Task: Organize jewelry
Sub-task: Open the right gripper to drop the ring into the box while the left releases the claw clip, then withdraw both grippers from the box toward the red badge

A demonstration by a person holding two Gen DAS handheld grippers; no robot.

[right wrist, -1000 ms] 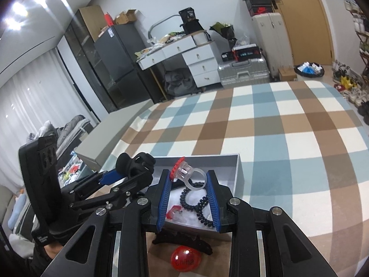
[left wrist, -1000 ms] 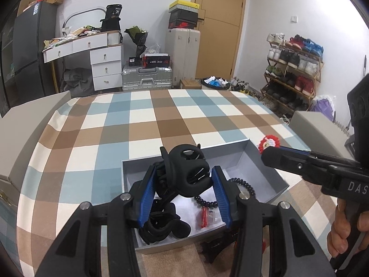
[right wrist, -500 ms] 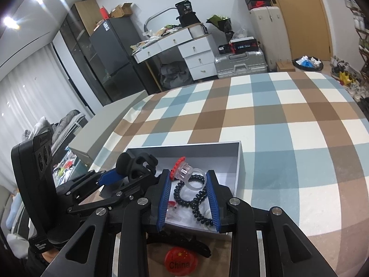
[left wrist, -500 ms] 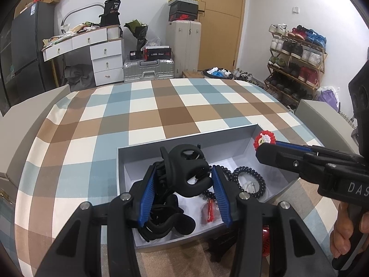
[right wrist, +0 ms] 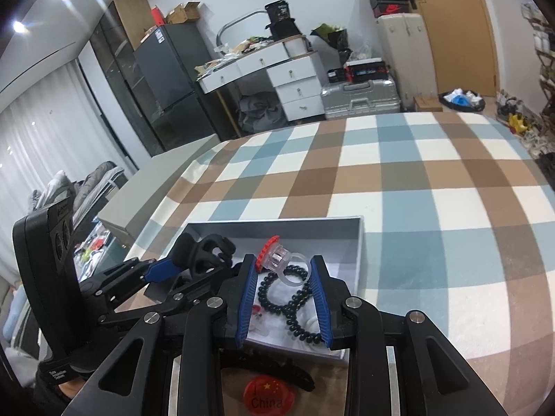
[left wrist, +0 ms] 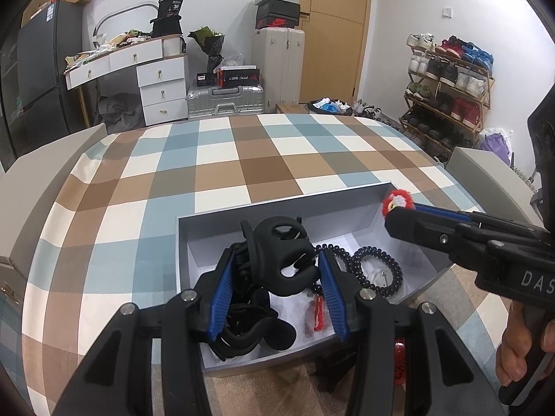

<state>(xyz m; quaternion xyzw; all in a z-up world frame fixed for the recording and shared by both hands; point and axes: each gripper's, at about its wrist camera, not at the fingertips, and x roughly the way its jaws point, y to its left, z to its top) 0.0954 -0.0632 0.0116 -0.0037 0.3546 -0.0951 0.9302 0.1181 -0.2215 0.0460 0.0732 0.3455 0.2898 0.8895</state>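
A grey open box [left wrist: 277,208] [right wrist: 360,242] sits on the checked tablecloth. My left gripper [left wrist: 277,270] is shut on a black claw hair clip [left wrist: 281,253] and holds it over the box's left part; it also shows in the right wrist view [right wrist: 204,253]. My right gripper [right wrist: 284,270] is shut on a clear plastic ring with a red flower top [right wrist: 281,260], above the box's right side; the flower shows in the left wrist view [left wrist: 397,202]. Inside the box lie black hair clips [left wrist: 249,332], black coil hair ties [left wrist: 376,270] [right wrist: 295,308] and a small red piece [left wrist: 317,312].
A red round badge reading China [right wrist: 267,397] and a black clip [right wrist: 277,371] lie on the table in front of the box. The checked tablecloth [left wrist: 242,159] stretches behind the box. Grey chair backs [left wrist: 485,170] stand at the table's sides.
Both grippers have moved forward and lower over the box with their items still held. The box looks nearer and larger in both views.
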